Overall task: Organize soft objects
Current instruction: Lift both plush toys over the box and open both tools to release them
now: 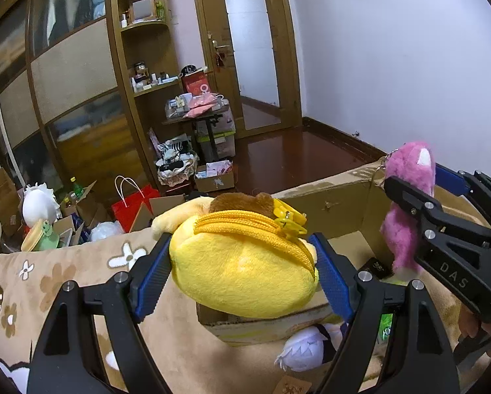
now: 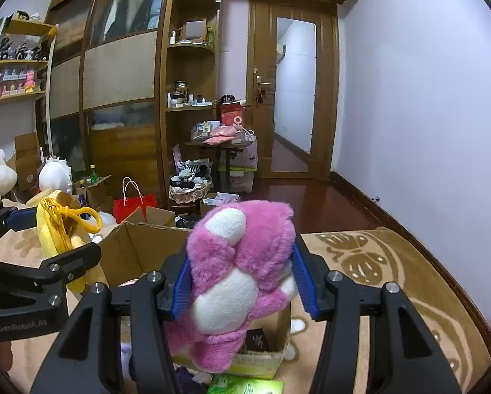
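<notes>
My left gripper (image 1: 242, 274) is shut on a yellow plush pouch (image 1: 242, 272) with a zipper and a yellow clip; its blue pads press both sides. My right gripper (image 2: 242, 282) is shut on a pink and white plush toy (image 2: 239, 262), which hangs between its blue pads. Both toys hang over an open cardboard box (image 1: 330, 203) (image 2: 137, 246) that stands on a beige flowered blanket (image 1: 65, 282). In the left wrist view the right gripper (image 1: 413, 190) holds the pink toy (image 1: 409, 203) at the right. In the right wrist view the left gripper (image 2: 48, 236) holds the yellow pouch (image 2: 55, 229) at the left.
A white plush toy (image 1: 303, 349) lies on the blanket by the box's near side. A dark small item (image 2: 257, 339) lies inside the box. Beyond the bed stand a red paper bag (image 1: 132, 208), open cartons, a white plush (image 1: 38, 203), a cluttered side table (image 1: 199, 111) and wooden wardrobes.
</notes>
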